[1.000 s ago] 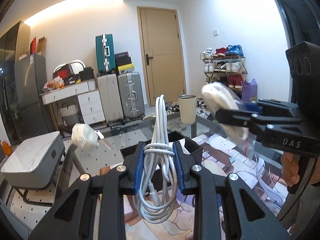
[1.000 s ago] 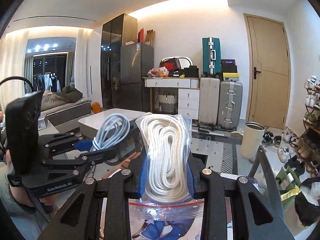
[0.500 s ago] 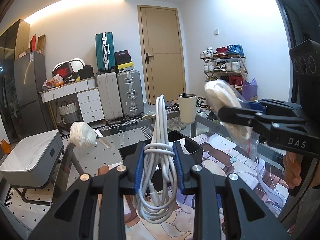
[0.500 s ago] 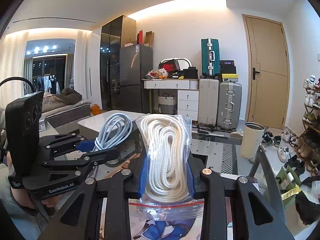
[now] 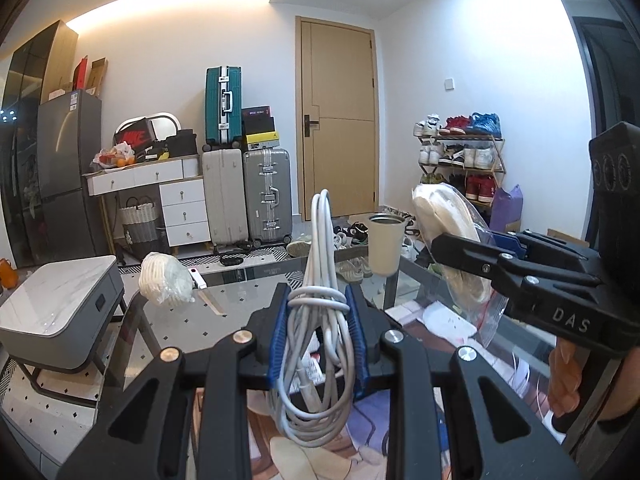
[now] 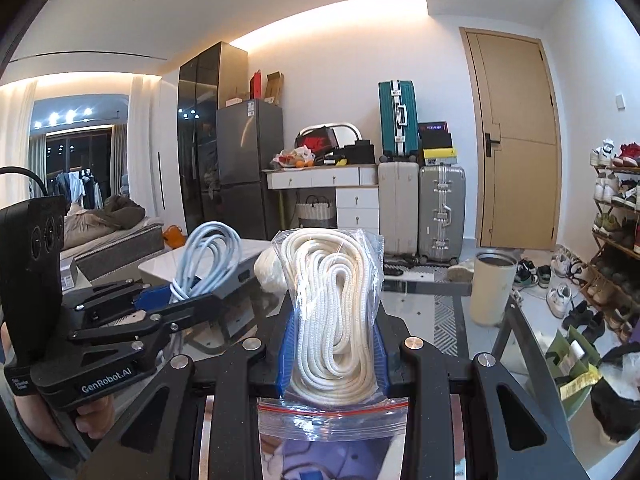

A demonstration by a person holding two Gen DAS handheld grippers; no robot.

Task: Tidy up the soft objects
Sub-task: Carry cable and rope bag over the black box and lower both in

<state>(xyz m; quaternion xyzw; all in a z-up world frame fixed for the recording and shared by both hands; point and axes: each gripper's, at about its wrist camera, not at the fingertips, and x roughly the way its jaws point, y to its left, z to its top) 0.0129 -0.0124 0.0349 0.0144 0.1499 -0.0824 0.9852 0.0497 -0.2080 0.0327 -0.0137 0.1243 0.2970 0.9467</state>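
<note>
My left gripper (image 5: 318,320) is shut on a coiled white cable (image 5: 316,344) and holds it upright above the glass table (image 5: 236,312). My right gripper (image 6: 334,340) is shut on a clear zip bag of white rope (image 6: 334,312), also held up above the table. In the left wrist view the right gripper (image 5: 468,256) with its bag of rope (image 5: 448,232) is at the right. In the right wrist view the left gripper (image 6: 172,304) with the cable (image 6: 208,252) is at the left. Another bagged white rope bundle (image 5: 164,284) lies on the far left of the table.
A beige cup (image 5: 384,244) stands at the table's far edge. A grey side table (image 5: 56,312) sits left of the glass table. Suitcases (image 5: 244,192), a drawer unit (image 5: 160,196), a door and a shoe rack (image 5: 460,164) line the far walls. A printed mat (image 5: 360,436) covers the near table.
Both grippers have risen and tilted a little, each still holding its bundle. The black box seen behind the cable earlier is now hidden below the left gripper.
</note>
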